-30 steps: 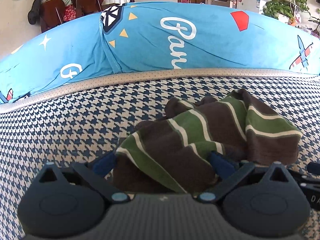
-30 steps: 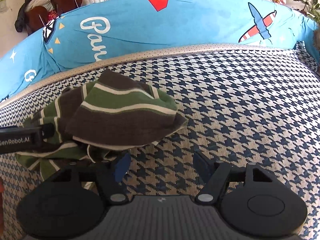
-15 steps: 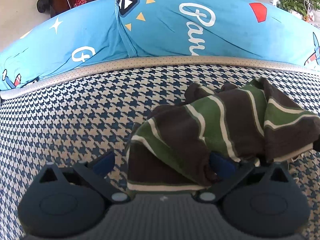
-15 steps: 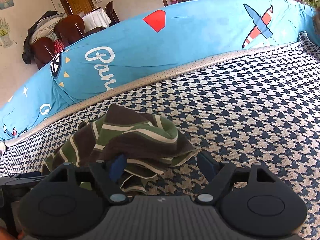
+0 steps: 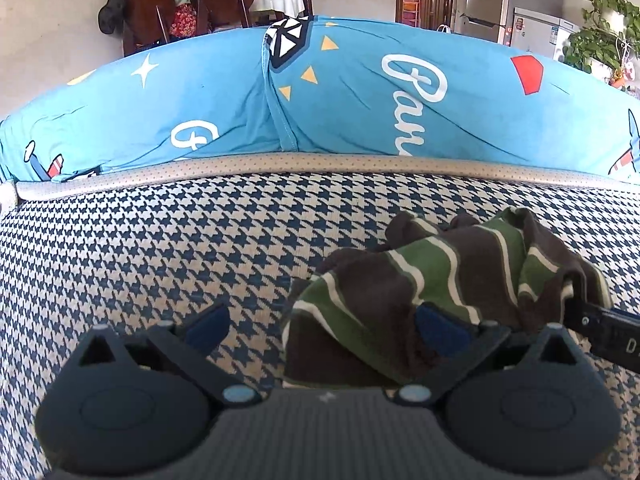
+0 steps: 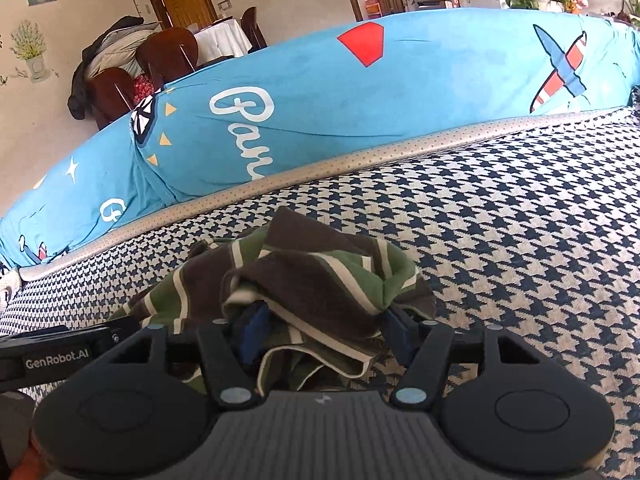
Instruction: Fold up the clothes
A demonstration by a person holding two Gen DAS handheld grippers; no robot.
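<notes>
A crumpled garment (image 5: 440, 276) with brown, green and white stripes lies on the houndstooth seat (image 5: 140, 260). In the left wrist view my left gripper (image 5: 324, 328) is open. Its right finger (image 5: 440, 330) sits under the garment's near edge, and its left finger (image 5: 208, 324) is over bare seat. In the right wrist view the garment (image 6: 312, 280) is bunched right in front of the camera. My right gripper (image 6: 326, 330) stands open around its near folds. Cloth partly covers both fingers. The left tool's labelled housing (image 6: 56, 356) shows at the left edge.
A long blue printed cushion (image 5: 360, 112) runs along the back of the seat behind a beige piped edge (image 5: 320, 164). Bare houndstooth seat (image 6: 520, 240) stretches to the right of the garment. Wooden chairs (image 5: 192, 4), a fridge and potted plants stand in the room behind.
My right gripper has moved forward onto the garment, and cloth now lies between its fingers, which stand a little closer together. The garment has shifted right in the left wrist view.
</notes>
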